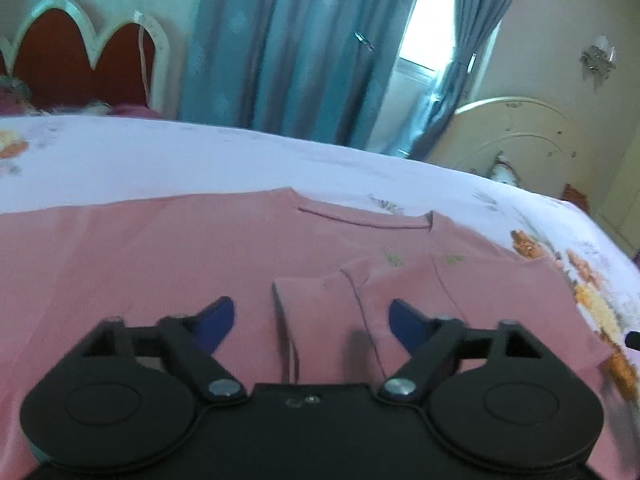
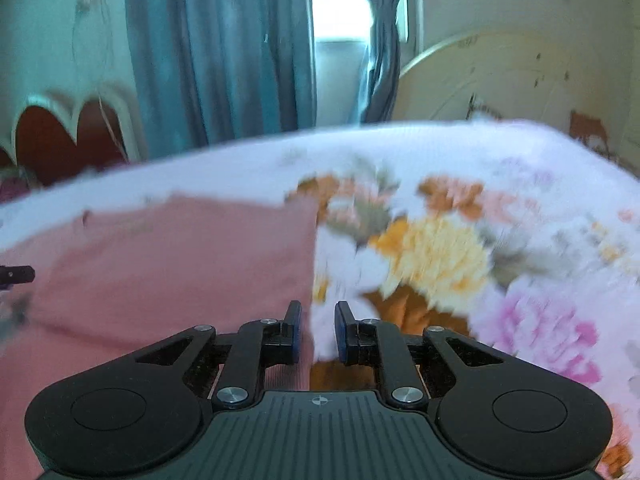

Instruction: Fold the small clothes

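The pink shirt [image 1: 160, 264] lies flat on the flowery bedsheet [image 2: 440, 248], one sleeve [image 1: 316, 300] folded in; the left gripper [image 1: 310, 320] is spread wide over it, holding nothing; the right gripper [image 2: 317, 330], nearly pressed together and empty, sits at the shirt's right edge; a careless bump could undo the sleeve

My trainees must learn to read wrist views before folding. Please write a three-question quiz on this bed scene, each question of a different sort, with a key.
1. True or false: the left gripper is clamped on the pink knit garment.
2. What is the pink knit garment lying on? A) a wooden table B) a white floral bedsheet C) a carpet
3. Fill in: between the jaws of the right gripper there is ____.

Key: 1. False; its jaws stand wide apart above the fabric. 2. B. 3. Nothing; a narrow gap shows, beside the garment's right edge.
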